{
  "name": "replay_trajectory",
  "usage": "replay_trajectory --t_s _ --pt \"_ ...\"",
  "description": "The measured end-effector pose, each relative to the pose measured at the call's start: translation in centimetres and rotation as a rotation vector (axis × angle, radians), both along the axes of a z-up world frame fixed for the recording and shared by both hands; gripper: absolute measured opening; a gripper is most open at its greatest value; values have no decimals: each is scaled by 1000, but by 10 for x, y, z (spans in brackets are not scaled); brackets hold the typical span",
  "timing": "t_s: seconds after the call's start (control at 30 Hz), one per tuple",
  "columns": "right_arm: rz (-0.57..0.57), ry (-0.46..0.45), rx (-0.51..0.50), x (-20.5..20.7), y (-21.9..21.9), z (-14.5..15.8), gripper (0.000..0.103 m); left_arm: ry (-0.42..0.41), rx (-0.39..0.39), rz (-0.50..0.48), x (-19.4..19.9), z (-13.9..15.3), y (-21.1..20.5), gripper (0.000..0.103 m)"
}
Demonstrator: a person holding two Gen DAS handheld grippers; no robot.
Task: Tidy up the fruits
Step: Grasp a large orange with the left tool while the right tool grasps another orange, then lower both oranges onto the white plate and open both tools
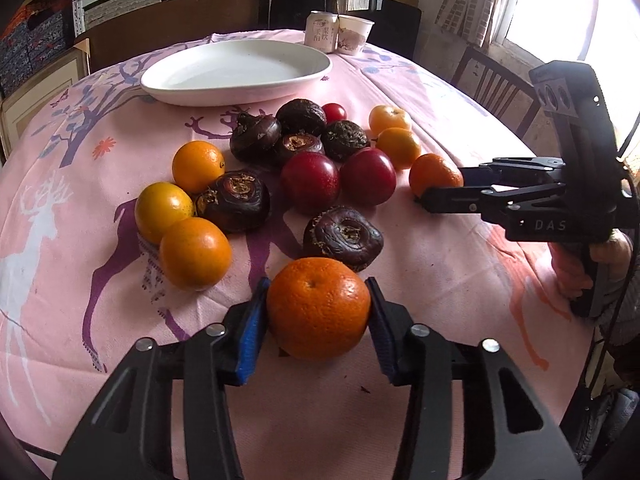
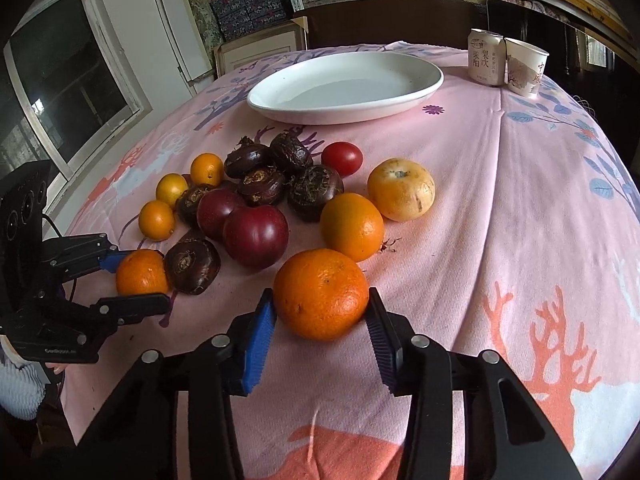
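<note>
left gripper [image 1: 318, 308] – jaws touching a tangerine [image 1: 318, 308] nearest it, well short of the plate [image 1: 236, 70] | right gripper [image 2: 320, 312] – jaws bracketing another tangerine [image 2: 321, 294]; contact uncertain | squeeze gently; lift straight before carrying plateward

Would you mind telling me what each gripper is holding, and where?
Each brackets a mandarin by its sides on the cloth: left gripper its mandarin, right gripper its mandarin. Firm contact cannot be told.
</note>
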State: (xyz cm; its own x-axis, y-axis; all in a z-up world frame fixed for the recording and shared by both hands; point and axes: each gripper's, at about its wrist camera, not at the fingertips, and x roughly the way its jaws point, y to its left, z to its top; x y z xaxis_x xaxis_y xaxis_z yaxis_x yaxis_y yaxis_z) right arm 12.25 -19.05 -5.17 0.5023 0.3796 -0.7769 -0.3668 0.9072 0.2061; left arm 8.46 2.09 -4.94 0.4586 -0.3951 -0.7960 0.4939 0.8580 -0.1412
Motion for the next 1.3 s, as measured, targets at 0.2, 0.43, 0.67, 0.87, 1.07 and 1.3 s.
replay_trajectory --t_s 0.2,0.43,0.67,0.87,1.07,1.3 --pt "-20 -38 61 -3 -11 15 45 -72 -23 18 -2 22 3 45" --pt "-95 -151 159 43 -9 68 45 -196 -71 94 59 73 -3 46" --pt "-159 -154 168 119 15 68 45 -187 -57 180 142 69 -17 46" --pt "-174 -100 165 164 24 45 46 -142 -49 190 175 44 -21 46" --pt "-198 -140 185 165 19 46 61 -155 -84 199 173 42 -13 74" --pt "-230 -155 233 140 0 53 67 -209 -146 278 151 60 24 80"
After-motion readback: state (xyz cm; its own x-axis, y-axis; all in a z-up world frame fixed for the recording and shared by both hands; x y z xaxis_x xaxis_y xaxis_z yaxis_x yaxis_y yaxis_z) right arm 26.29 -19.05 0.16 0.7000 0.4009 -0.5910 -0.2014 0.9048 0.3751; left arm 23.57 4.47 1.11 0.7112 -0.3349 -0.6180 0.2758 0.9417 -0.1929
